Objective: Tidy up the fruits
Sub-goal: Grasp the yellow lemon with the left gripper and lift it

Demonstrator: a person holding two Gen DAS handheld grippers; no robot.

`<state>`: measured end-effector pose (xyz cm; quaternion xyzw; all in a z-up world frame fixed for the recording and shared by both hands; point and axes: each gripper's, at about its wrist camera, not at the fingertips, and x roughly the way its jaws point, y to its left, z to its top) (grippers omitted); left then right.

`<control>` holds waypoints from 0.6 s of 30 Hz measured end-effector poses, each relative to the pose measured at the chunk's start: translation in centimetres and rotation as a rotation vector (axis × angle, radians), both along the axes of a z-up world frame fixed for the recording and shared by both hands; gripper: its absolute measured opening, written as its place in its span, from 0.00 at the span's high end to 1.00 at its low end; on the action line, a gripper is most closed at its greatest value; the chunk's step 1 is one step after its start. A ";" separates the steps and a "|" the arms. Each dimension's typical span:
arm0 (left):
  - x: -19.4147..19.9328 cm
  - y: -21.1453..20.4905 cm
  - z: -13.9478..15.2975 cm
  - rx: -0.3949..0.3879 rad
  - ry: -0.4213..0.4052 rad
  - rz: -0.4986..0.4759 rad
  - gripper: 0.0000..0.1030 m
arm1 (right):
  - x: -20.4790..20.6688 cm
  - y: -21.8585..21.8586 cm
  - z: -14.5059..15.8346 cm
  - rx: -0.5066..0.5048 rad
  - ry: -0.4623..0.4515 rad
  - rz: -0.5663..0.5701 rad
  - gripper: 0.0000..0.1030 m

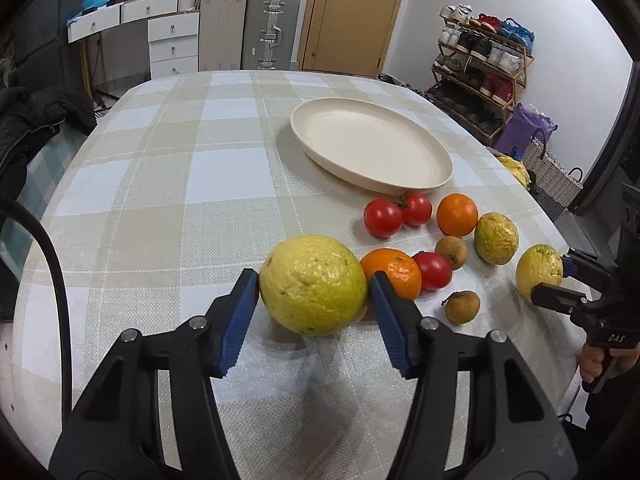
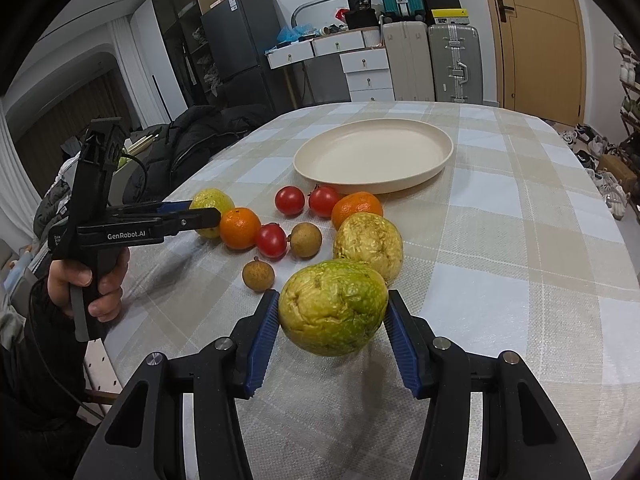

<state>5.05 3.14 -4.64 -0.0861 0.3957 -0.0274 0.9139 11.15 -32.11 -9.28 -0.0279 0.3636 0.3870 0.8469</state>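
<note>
My left gripper [image 1: 313, 285] clamps its blue pads on a wrinkled yellow round fruit [image 1: 313, 285] resting on the checked tablecloth [image 1: 160, 200]. My right gripper [image 2: 333, 308] grips a green-yellow wrinkled fruit [image 2: 333, 307], near the empty cream oval plate [image 2: 436, 160].

The left gripper [image 2: 200, 210] has white letters on its black side. They say "GenRobot.AI". Some tiny white words sit at its back end, too small to read. The right gripper [image 1: 554, 280] has "DAS" in small white letters on its black body, just above the hand. Far back, a black bag [image 2: 362, 0] on the drawers shows the number "30".
</note>
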 end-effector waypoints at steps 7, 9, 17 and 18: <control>-0.8 -0.3 0.5 0.009 -0.033 0.020 0.47 | 0.2 0.0 0.0 0.003 -0.003 -0.010 0.48; -1.2 -0.5 1.1 0.015 -0.054 0.020 0.47 | 0.3 0.0 0.0 0.004 -0.003 -0.014 0.48; -2.0 -1.1 2.3 0.042 -0.102 0.025 0.47 | 0.9 -0.2 0.5 0.009 -0.015 -0.039 0.48; -2.1 -1.2 2.5 0.047 -0.105 0.025 0.47 | 0.9 -0.2 0.7 0.011 -0.018 -0.040 0.48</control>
